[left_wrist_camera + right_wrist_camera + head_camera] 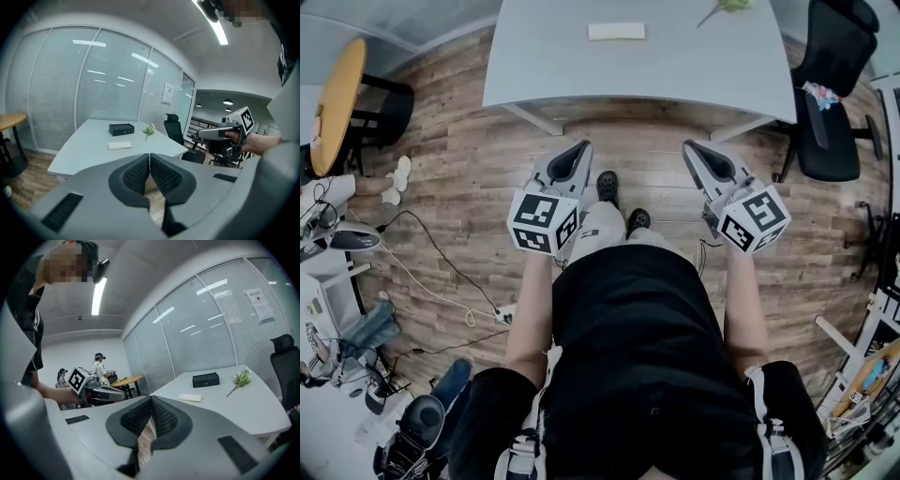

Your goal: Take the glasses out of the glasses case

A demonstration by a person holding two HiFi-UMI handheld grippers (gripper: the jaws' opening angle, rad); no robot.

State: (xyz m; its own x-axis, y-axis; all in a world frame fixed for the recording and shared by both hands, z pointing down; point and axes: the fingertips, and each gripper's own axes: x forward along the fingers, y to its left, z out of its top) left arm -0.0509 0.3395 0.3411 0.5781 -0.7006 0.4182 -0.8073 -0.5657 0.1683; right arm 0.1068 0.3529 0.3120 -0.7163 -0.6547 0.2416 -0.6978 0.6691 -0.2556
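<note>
Wood-plank flooring (469, 169) spreads beneath a pale grey table (694, 75) on the far side of the room. At the far left stands a round yellow-topped side table (337, 103). The person's left gripper (579, 150), grey with a marker cube, hovers short of the grey table's near edge, its jaws clenched together on nothing. On the tabletop the black rectangular glasses case (121, 129) lies toward the far side. A flat white rectangular pad (616, 31) sits just nearer, and a green-and-white flower sprig (727, 7) lies to the right. The right gripper (692, 150) is likewise clenched and empty, well apart from the case. A black office chair (830, 112) stands at the far right.
</note>
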